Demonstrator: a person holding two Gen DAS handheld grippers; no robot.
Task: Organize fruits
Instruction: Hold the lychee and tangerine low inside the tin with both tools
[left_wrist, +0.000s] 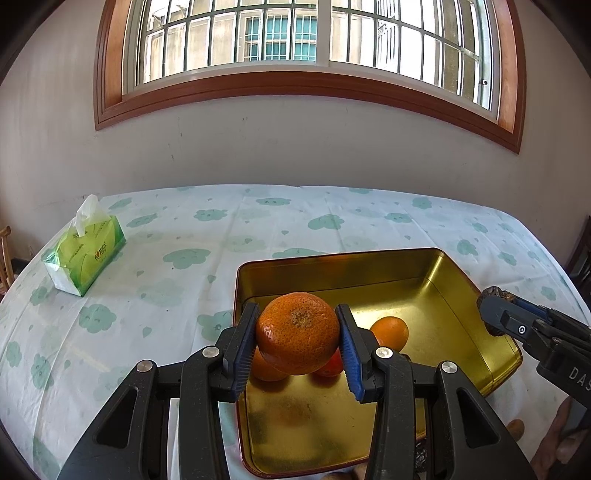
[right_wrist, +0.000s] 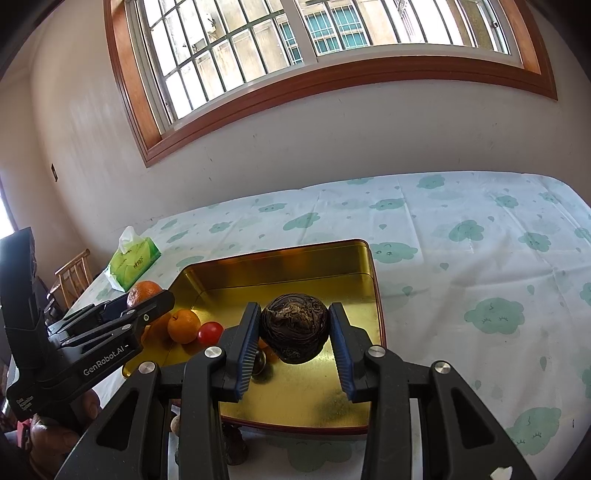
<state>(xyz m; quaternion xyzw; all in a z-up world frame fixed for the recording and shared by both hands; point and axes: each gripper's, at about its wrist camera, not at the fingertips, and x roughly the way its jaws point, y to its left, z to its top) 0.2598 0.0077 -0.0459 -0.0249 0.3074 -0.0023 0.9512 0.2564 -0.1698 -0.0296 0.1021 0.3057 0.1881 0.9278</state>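
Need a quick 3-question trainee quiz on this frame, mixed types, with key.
1. True or false: the left hand-held gripper holds a mandarin.
2. What does the right hand-held gripper hold? A) tomato B) dark brown wrinkled fruit C) tissue pack
3. Fill in: the small red fruit lies in the gold ____.

Key: 1 true; 2 B; 3 tray.

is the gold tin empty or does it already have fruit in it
Not empty. The gold tin holds a small orange and a red fruit on its floor, with much bare floor left.
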